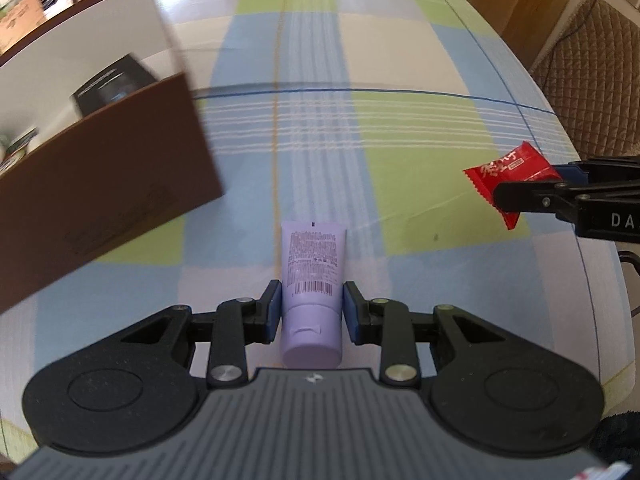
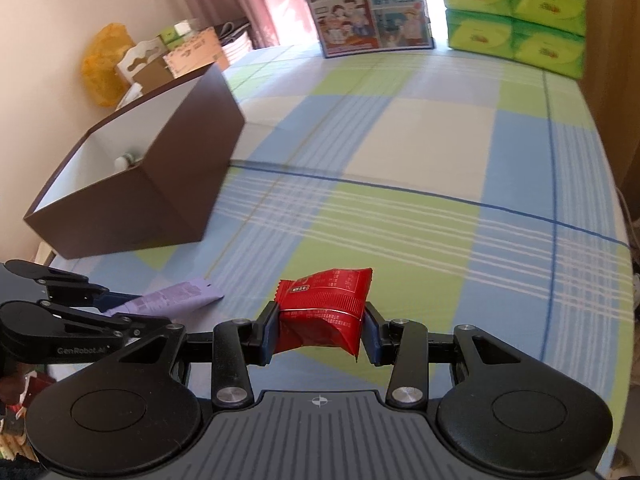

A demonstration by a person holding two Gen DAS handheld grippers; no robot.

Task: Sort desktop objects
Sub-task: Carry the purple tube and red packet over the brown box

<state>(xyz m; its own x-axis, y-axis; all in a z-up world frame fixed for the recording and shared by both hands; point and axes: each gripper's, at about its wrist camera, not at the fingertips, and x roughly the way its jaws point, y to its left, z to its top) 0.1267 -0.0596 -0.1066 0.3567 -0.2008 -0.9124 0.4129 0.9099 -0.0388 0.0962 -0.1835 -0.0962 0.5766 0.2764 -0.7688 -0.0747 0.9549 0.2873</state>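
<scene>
While the left hand-held gripper (image 1: 311, 312) pinches a lilac tube (image 1: 312, 280) between its blue pads, cap end toward the camera and flat crimped end pointing away, the right hand-held gripper (image 2: 320, 330) is clamped on a red snack packet (image 2: 325, 310). Both things hang above the checked cloth of the surface (image 1: 400, 60), clear of it.

Each wrist view catches the other tool. From the left wrist, the right hand-held gripper (image 1: 520, 190) enters at the right edge of the picture with the red snack packet (image 1: 510, 176) sticking out past its fingertips; the white print on the wrapper shows here. From the right wrist, the left hand-held gripper (image 2: 106, 304) comes in low on the left with the lilac tube (image 2: 172, 298) seen side-on, its crimped end pointing toward the middle of the surface.

A brown box (image 2: 168, 168) with a white inside stands near the left edge of the surface. The left wrist view looks into it from close by and shows a dark booklet (image 1: 114, 86) lying inside, blurred. The right wrist view shows the whole box from further off, with a small white bottle (image 2: 124, 160) against its inner wall.

Only the right wrist view shows fully what stands along the far edge: an illustrated carton (image 2: 368, 8) and stacked green tissue packs (image 2: 516, 8), plus a yellow bag (image 2: 105, 64) and cardboard boxes (image 2: 192, 54) beyond the brown box.
</scene>
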